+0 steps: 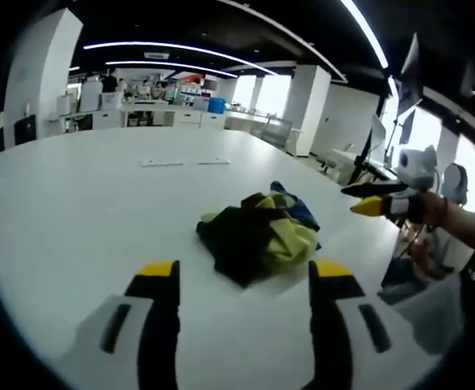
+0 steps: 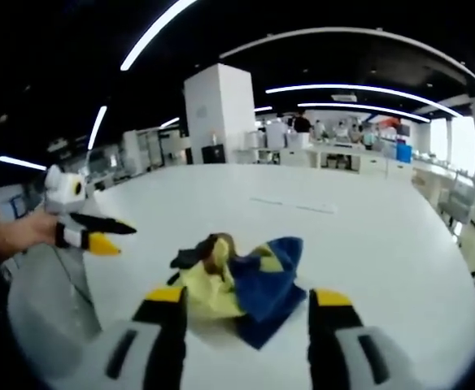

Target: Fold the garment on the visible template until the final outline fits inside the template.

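A crumpled garment (image 1: 260,231) in black, yellow-green and blue lies in a heap on the white table (image 1: 75,203). My left gripper (image 1: 246,276) is open, its yellow-tipped jaws short of the heap with nothing between them. The right gripper (image 1: 374,199) comes in from the right, held by a hand above the table edge beside the heap. In the right gripper view the garment (image 2: 241,280) lies just beyond my open right gripper (image 2: 244,302). The left gripper (image 2: 99,234) shows at the left, held in a hand. Faint template marks (image 1: 185,162) lie farther across the table.
The white table (image 2: 368,236) is wide and rounded. Beyond it stand white pillars (image 1: 312,106), desks with people at the back (image 2: 319,130), and a blue bin (image 1: 216,105). Chairs and stands (image 1: 400,122) crowd the right side near the table edge.
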The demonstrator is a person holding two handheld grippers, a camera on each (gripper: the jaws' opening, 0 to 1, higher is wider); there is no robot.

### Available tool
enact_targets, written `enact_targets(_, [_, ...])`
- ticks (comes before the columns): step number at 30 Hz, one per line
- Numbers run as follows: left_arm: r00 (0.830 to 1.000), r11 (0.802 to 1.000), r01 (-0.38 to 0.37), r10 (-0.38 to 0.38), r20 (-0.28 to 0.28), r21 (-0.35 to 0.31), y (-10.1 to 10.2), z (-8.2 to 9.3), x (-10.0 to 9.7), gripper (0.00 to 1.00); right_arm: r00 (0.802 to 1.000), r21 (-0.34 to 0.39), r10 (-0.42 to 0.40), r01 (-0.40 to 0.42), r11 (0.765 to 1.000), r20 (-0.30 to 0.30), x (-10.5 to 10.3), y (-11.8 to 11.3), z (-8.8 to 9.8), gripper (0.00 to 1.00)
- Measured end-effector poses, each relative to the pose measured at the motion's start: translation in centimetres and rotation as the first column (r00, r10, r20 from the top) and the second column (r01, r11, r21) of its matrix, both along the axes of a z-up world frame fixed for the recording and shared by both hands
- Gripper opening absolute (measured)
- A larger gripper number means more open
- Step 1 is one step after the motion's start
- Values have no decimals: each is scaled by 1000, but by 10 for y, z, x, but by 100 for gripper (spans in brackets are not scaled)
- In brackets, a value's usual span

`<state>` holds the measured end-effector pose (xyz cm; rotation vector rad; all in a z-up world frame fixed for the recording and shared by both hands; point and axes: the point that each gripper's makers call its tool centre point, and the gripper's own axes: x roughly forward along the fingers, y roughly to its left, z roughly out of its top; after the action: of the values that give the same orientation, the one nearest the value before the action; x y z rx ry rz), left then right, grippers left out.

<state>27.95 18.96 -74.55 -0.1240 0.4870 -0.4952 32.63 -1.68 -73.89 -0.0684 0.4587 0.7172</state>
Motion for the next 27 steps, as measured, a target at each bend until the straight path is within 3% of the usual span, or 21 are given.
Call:
enact_targets(5, [1000,1000,27,-27,7,-1,-10,-7,5,52,999,-3,26,-26,1000,-21,3,12,-10,51])
enact_targets(9, [999,998,35,-35,-5,-50,-18,-13,11,48,998,-10,43,-43,999,-35,6,18,-21,45])
enact_targets(12, [999,999,44,-44,2,-30,-20,-18,17,47,997,-21,61,-61,998,-37,6,22,-25,40])
enact_targets(15, [998,997,57,-56,11,-50,-27,-16,21,42,996,-37,80,-81,996,-32,8,27,-27,34])
enact_targets(18, [996,996,86,-86,7,-11,-31,-21,25,37,996,-45,88,-89,995,-32,11,29,-32,27])
enact_targets(27, [993,992,120,-121,17,22,-45,-32,35,21,994,-64,104,-107,992,-45,16,38,-43,13])
